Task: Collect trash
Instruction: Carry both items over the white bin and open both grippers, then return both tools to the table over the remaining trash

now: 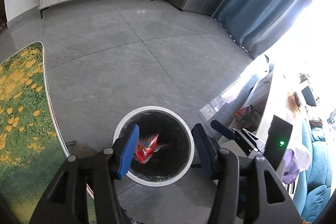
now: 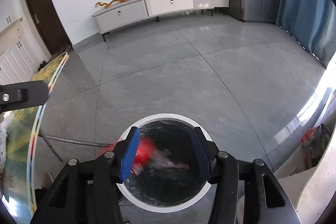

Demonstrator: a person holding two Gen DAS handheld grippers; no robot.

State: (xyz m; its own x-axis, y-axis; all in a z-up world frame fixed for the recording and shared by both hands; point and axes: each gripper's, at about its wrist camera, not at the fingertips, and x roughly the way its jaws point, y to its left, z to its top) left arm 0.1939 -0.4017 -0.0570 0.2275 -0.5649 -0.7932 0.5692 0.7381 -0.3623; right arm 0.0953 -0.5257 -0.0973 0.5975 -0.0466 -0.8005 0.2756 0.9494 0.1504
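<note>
Grey tile floor (image 1: 147, 68), flower-print table (image 1: 21, 102) at left. White round trash bin (image 1: 190, 152) with black liner stands on the floor just right of the table, directly under both tongs. Left tongs (image 1: 166, 150) open, nothing between the pads. Right tongs (image 2: 166, 157) open too, empty. Red snack wrapper (image 1: 147, 147) inside the bin, blurred in the right wrist view, probably falling. Step looks like drop-off. Next: back off the bin, find more trash.
</note>
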